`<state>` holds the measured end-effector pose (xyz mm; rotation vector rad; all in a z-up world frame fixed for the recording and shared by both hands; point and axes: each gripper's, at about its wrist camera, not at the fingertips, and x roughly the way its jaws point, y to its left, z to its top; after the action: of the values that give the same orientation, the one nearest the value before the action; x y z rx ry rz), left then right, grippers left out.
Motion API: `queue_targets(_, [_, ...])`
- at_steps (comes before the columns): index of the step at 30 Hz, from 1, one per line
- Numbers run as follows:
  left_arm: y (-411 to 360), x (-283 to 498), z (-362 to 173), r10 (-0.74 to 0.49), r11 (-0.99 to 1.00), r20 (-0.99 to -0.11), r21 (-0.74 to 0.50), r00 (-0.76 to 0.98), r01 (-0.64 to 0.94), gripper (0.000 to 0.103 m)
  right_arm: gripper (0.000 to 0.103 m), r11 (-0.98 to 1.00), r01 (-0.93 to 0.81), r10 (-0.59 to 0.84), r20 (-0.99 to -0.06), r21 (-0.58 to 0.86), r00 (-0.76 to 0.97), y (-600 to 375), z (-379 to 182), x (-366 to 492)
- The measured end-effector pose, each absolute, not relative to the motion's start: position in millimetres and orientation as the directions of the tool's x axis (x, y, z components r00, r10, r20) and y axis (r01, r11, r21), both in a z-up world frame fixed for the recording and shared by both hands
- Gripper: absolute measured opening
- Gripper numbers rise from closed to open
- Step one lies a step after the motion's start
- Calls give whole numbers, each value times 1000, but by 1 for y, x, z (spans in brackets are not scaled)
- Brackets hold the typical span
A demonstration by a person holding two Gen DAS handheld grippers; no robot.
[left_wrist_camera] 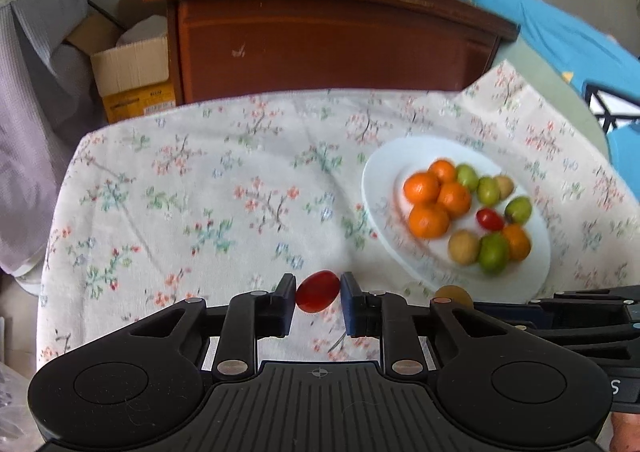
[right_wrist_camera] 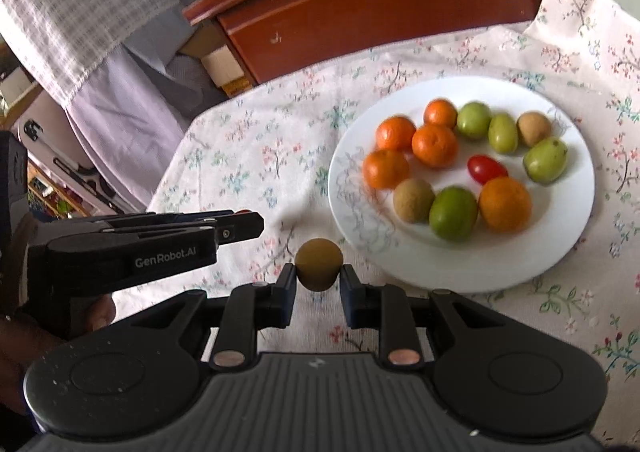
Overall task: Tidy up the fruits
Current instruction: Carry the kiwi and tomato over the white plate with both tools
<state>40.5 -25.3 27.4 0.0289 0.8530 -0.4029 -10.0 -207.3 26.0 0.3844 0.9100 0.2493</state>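
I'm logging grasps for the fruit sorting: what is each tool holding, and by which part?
Left tool: a red cherry tomato, pinched across its middle, at its two sides. Right tool: a round brown fruit, pinched at its lower sides.

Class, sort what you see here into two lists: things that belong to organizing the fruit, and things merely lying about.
Job: white round plate, small orange tangerines, green fruits, red cherry tomato in left gripper, brown round fruit in right gripper.

Lying about: cardboard box, wooden cabinet.

Bare cloth (left_wrist_camera: 208,188) left of plate (left_wrist_camera: 380,176)
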Motion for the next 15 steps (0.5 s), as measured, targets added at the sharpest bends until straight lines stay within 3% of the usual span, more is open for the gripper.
queue_targets(15, [-61,45,56,-442,882,-669,-204,597,424,21,24,879,89,249,-611,468,751,-274,70,1])
